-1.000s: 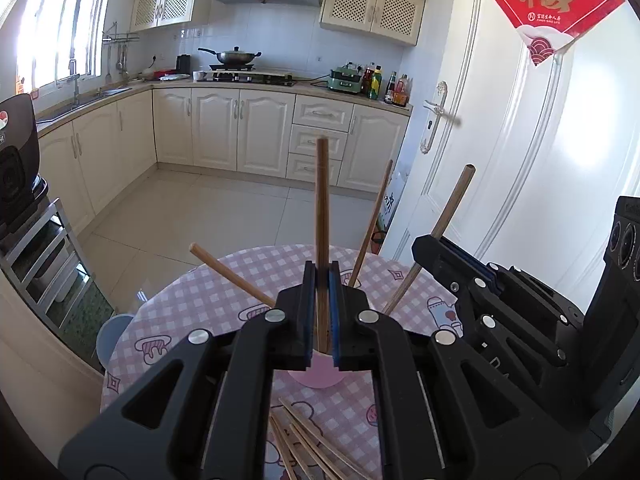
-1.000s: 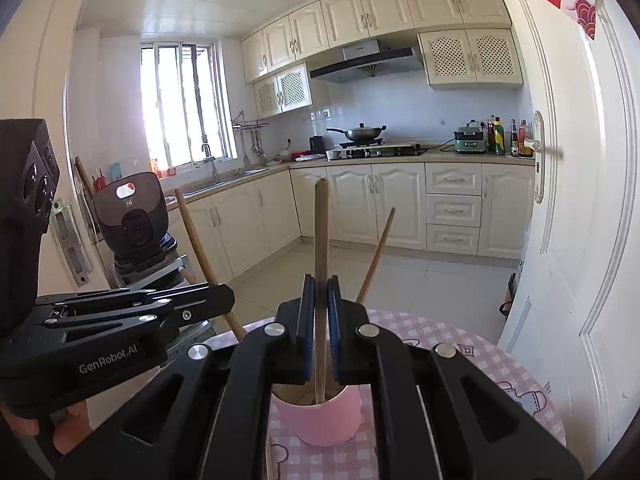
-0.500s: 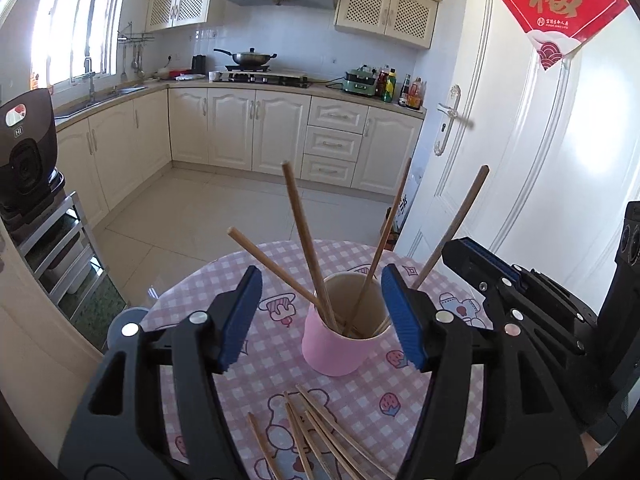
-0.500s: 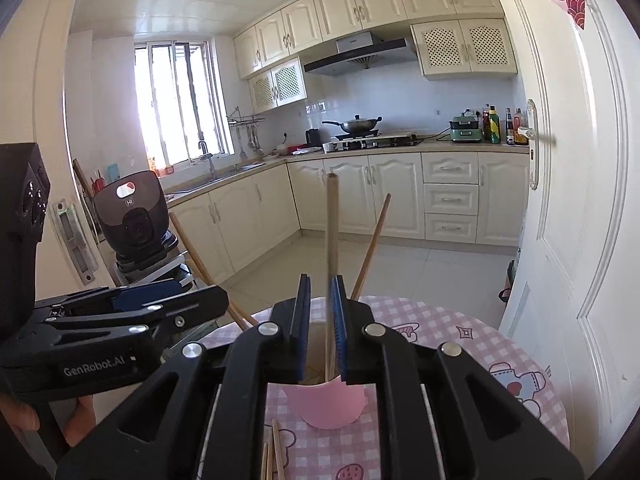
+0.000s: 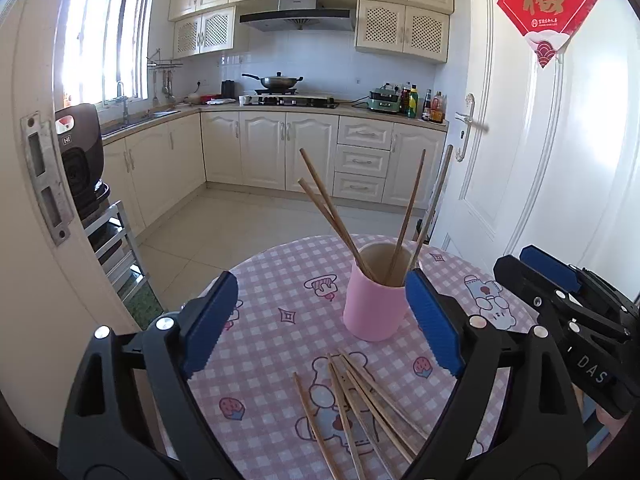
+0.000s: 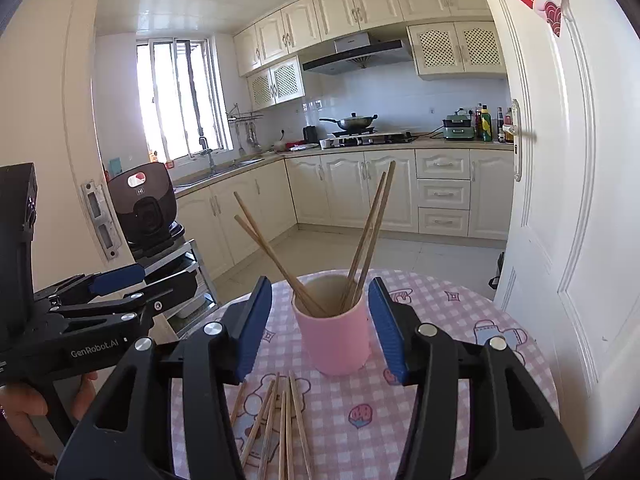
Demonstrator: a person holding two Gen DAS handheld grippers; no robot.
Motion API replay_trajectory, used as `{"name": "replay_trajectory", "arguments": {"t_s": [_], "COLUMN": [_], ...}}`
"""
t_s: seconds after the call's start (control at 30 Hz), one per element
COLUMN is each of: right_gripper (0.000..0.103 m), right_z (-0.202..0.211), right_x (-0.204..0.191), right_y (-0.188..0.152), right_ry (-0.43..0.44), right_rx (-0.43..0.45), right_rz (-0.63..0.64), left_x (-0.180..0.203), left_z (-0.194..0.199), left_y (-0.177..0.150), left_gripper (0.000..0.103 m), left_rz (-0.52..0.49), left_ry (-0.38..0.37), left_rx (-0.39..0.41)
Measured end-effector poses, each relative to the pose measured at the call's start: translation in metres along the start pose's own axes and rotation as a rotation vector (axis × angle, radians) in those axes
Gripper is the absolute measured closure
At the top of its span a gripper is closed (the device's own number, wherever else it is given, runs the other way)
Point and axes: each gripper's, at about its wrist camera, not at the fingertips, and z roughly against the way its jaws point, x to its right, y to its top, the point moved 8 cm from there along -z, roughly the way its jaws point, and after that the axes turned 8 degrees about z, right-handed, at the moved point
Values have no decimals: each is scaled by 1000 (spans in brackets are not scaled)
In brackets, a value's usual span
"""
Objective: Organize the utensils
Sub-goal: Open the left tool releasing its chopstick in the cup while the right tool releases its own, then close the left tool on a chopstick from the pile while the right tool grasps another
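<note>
Both chopsticks you'd been pinching dropped into the pink cup (image 5: 374, 300) and you pulled back. Your left gripper (image 5: 320, 320) had its fingers spread wide, your right gripper (image 6: 316, 320) about halfway, both just opened and empty. Loose chopsticks (image 5: 360, 404) lay on the worktop (image 5: 280, 280) in front of the cup.

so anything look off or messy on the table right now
Nothing is spilled or damaged. The pink cup stands upright with four chopsticks splayed in it, leaning left and right. The only untidy part is the loose chopsticks lying criss-crossed on the checked tablecloth in front of the cup, not yet put away.
</note>
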Motion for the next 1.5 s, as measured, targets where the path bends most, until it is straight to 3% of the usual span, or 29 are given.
{"name": "replay_trajectory", "arguments": {"t_s": [0.3, 0.77, 1.13, 1.5], "right_gripper": [48, 45, 45, 45], "right_z": [17, 25, -6, -38], "right_x": [-19, -13, -16, -22], "right_y": [-39, -58, -88, -114], "right_ry": [18, 14, 73, 134], "right_rx": [-49, -92, -209, -359], "right_rz": [-20, -63, -96, -66], "left_x": [4, -8, -26, -65], "left_z": [30, 27, 5, -38], "left_y": [-32, -54, -76, -113], "left_gripper": [17, 17, 17, 17], "left_rz": [-90, -67, -25, 97], "left_ry": [24, 31, 29, 27], "left_rx": [3, -33, -164, -429]}}
